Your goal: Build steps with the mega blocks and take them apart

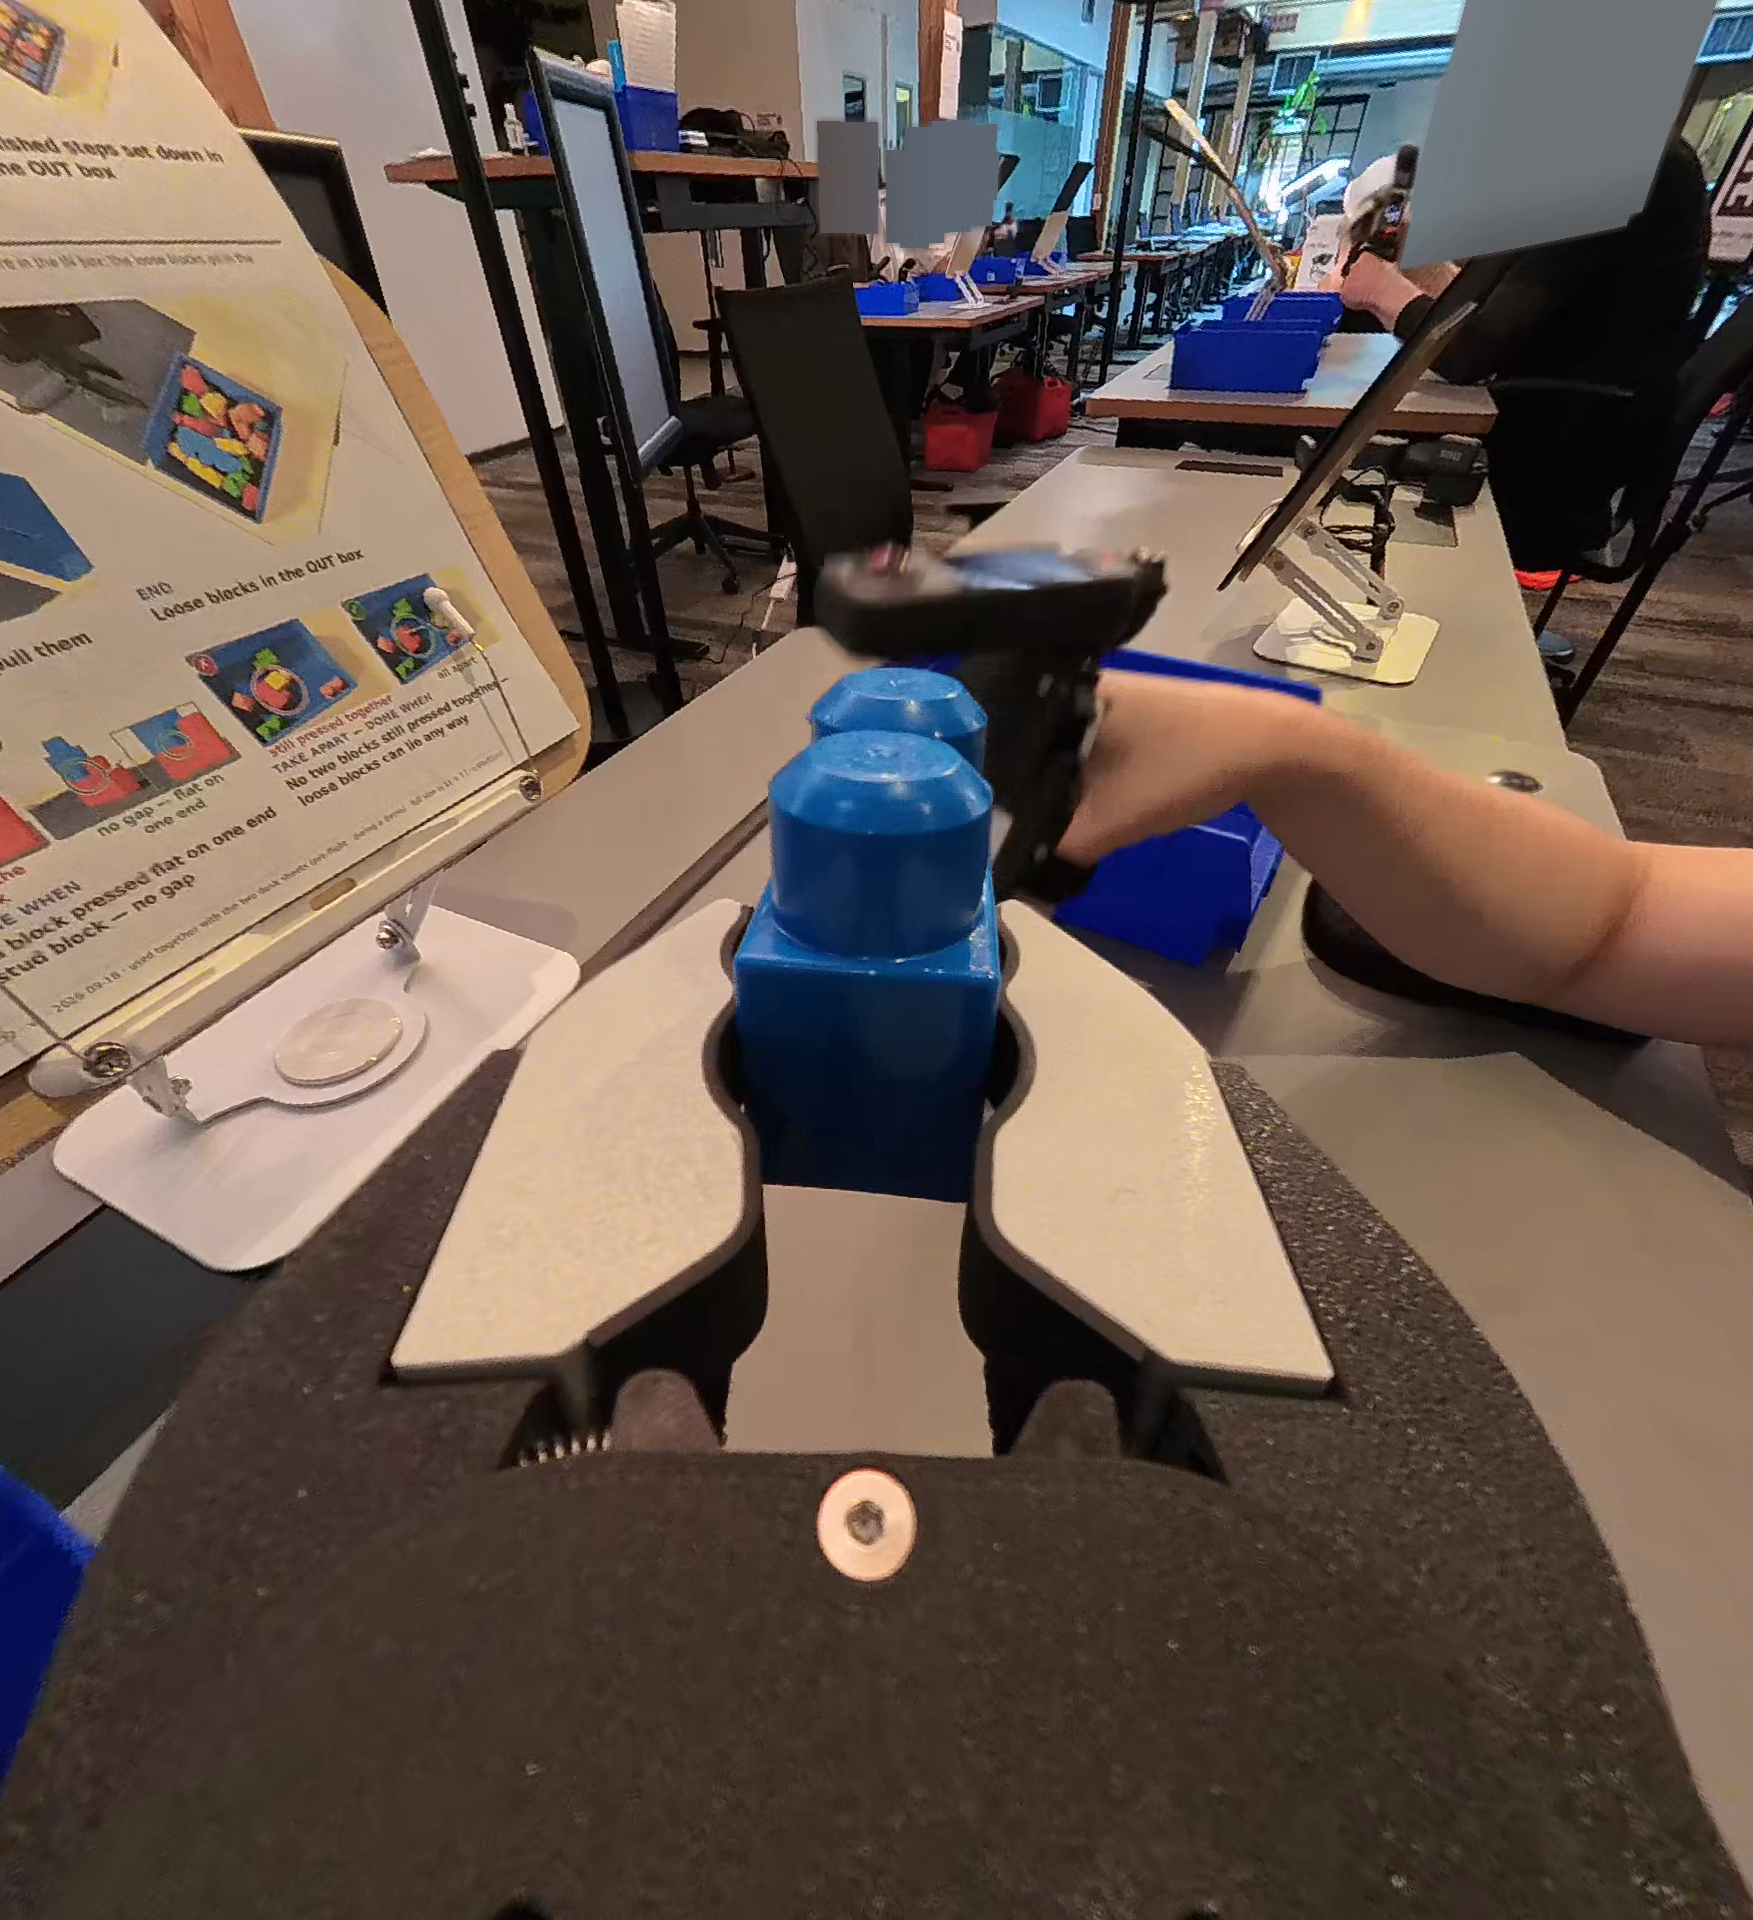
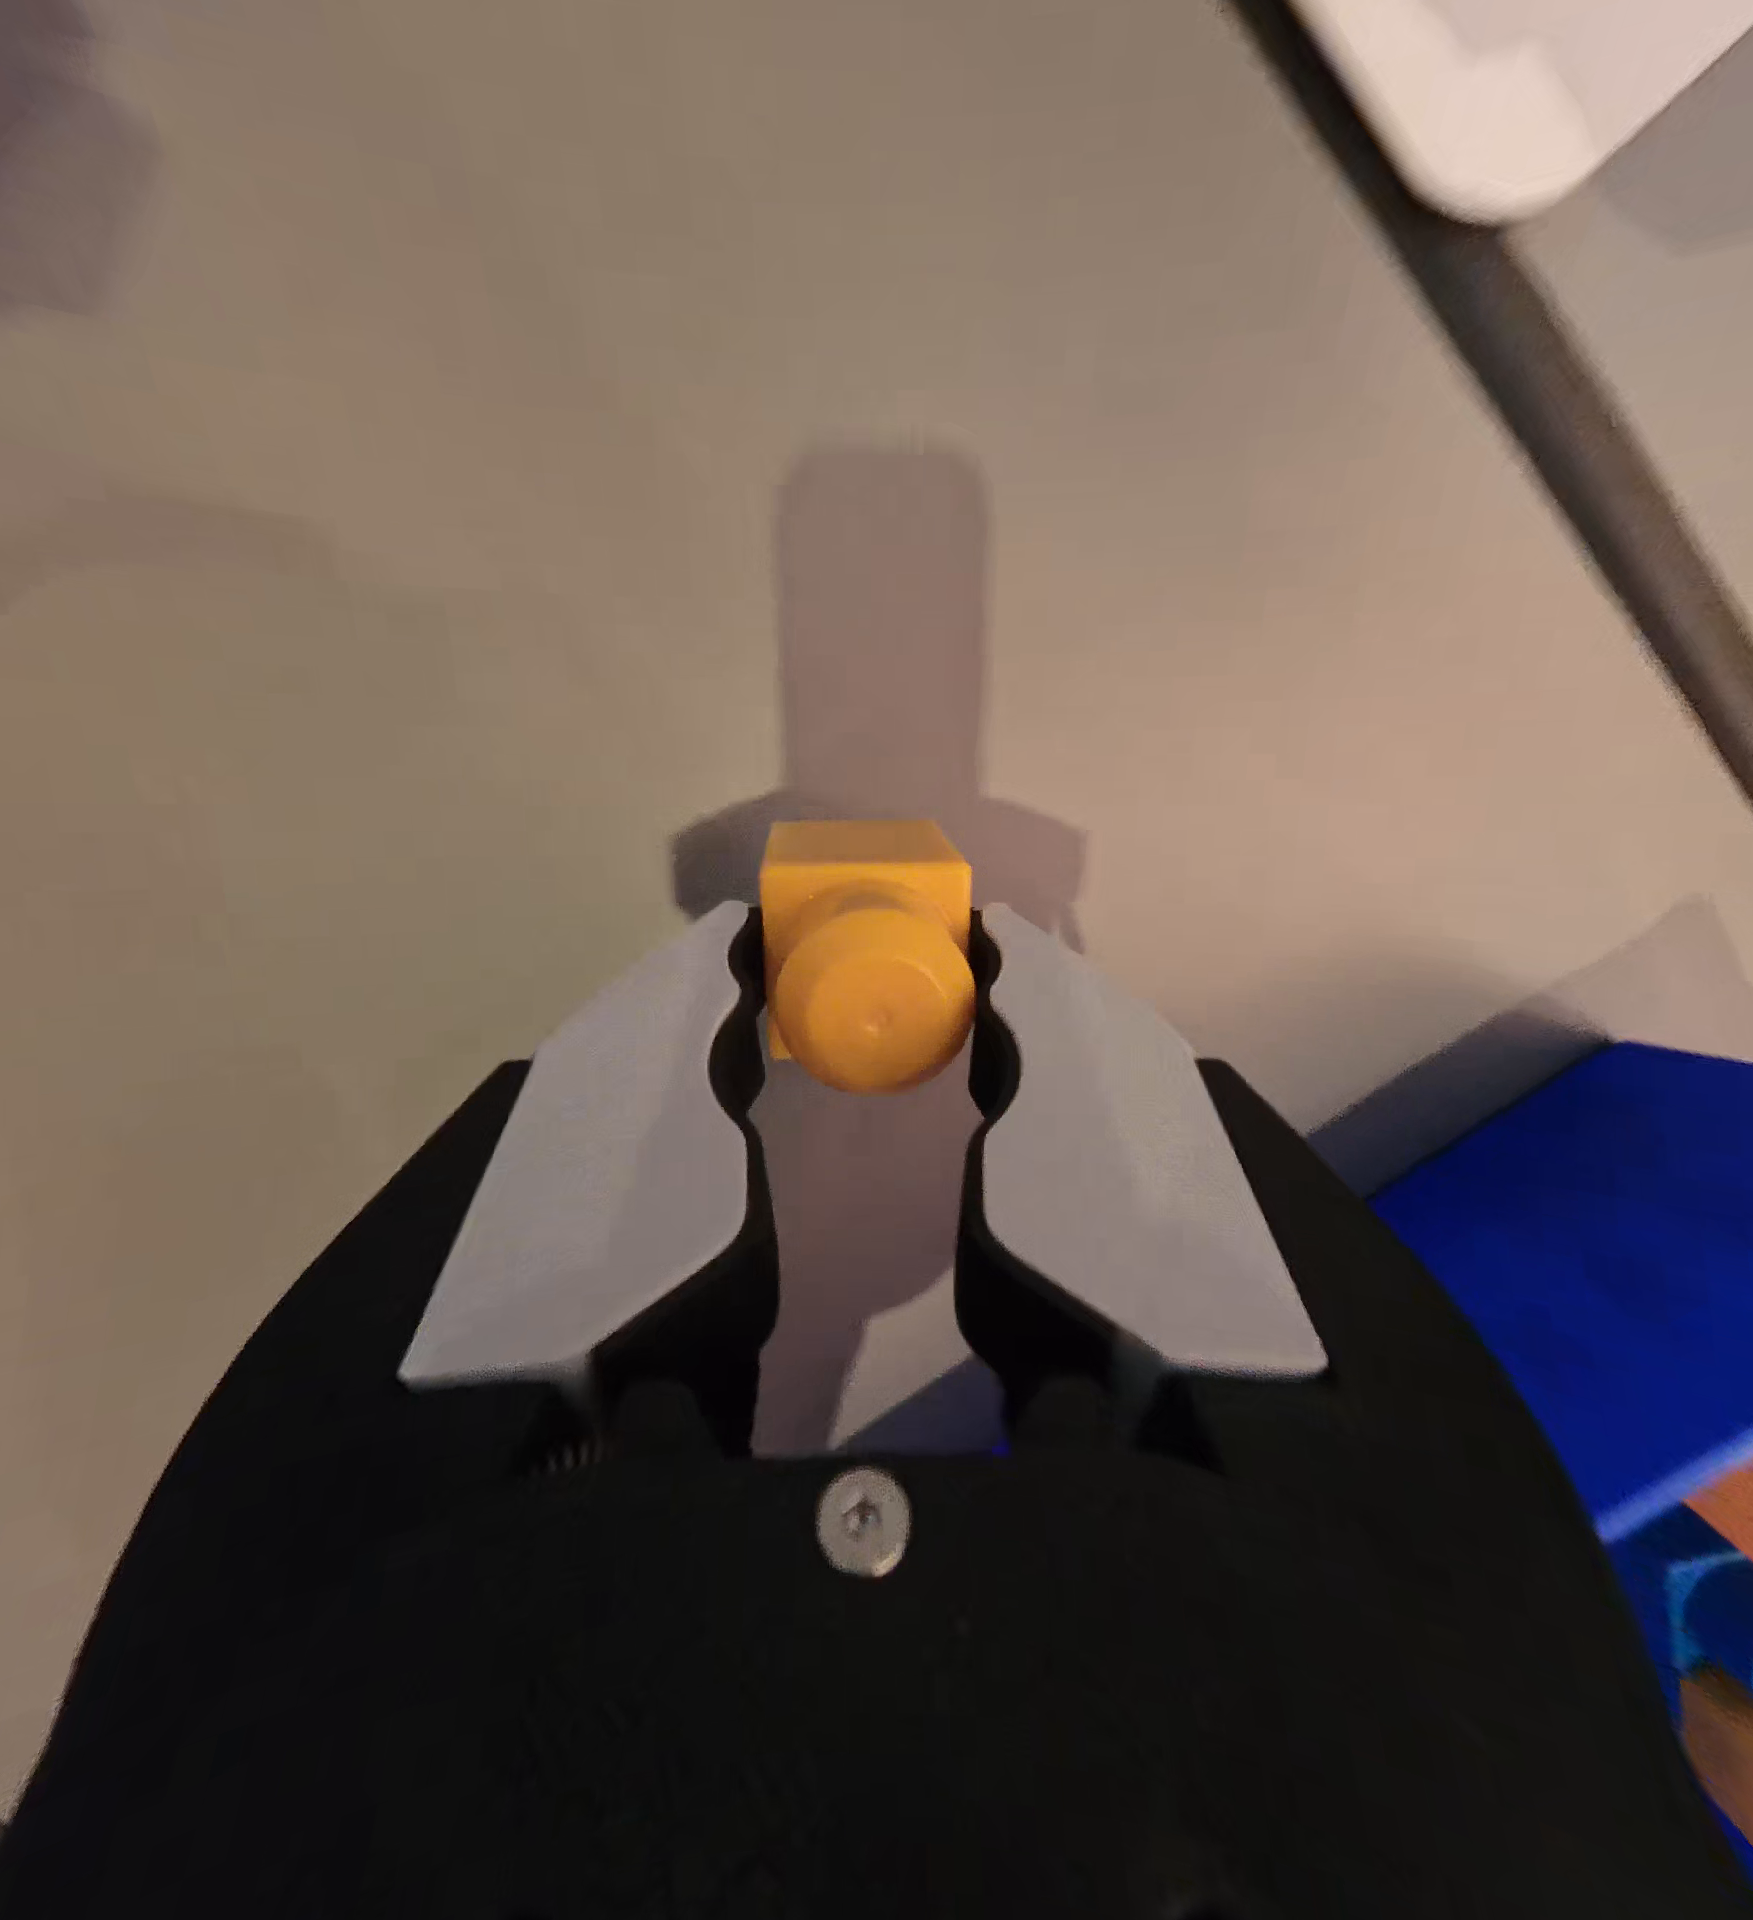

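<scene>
Desk (image 1: pixel 1423 1195): smooth grey top, filling my right wrist view as a plain backdrop; a dark seam runs across it at 1 o'clock there.
Instruction board (image 1: pixel 124 520): big glossy sheet on a white metal stand at 10 o'clock in my left wrist view, its left and top edges cut off.
Bins: blue plastic bin (image 1: pixel 1173 883) at 2 o'clock in the left view, mostly hidden behind my right hand (image 1: pixel 1163 769); another blue bin (image 2: pixel 1620 1309) at 4 o'clock in the right view, cut by the frame, with blurred orange and blue blocks inside that I can't make out well.
Left gripper (image 1: pixel 867 997): rough black body, pale grey matte finger plates with wavy inner edges, pinching the blue block.
Right gripper (image 2: pixel 867 977): same build, tips clamped on the orange block; in the left view it is blurred and partly hidden behind the blue studs.
Blue block (image 1: pixel 867 1049): smooth plastic, boxy base with two round domed studs pointing up, dead centre between my left fingers; its far end is hidden.
Orange block (image 2: pixel 867 966): small cube with one round stud facing the camera, held at the fingertips above the desk.
</scene>
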Tool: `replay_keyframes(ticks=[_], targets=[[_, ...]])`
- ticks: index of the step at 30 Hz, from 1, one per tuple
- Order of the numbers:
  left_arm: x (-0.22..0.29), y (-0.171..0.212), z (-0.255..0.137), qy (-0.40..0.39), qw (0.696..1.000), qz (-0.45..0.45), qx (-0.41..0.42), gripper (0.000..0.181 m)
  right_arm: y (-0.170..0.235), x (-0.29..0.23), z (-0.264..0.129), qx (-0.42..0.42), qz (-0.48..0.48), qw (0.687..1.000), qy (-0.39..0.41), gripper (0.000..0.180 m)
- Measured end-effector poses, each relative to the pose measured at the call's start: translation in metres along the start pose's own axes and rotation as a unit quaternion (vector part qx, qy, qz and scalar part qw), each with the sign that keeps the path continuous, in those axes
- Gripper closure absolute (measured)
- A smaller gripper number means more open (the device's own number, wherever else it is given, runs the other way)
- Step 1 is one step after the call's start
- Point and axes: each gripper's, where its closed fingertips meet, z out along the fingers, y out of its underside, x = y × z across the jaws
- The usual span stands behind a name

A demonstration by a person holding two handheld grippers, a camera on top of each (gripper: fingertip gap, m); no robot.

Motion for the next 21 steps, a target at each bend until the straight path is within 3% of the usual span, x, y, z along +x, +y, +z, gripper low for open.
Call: replay_keyframes(ticks=[6,10,13,21], targets=[[0.018,0.022,0.032,0.101,0.991,-0.085,0.011,0.14,-0.042,-0.001,-0.086,0.231,0.016,0.969,-0.091,0.142],[0.028,0.05,0.059,0.132,0.985,-0.109,-0.021,0.14,-0.049,-0.023,-0.122,0.316,-0.013,0.927,-0.203,0.143],[0.047,0.068,0.078,0.166,0.977,-0.121,-0.055,0.14,-0.042,-0.06,-0.137,0.302,-0.056,0.906,-0.291,0.143],[0.09,0.094,0.101,0.234,0.957,-0.125,-0.12,0.139,-0.012,-0.092,-0.113,0.186,-0.131,0.927,-0.299,0.143]])
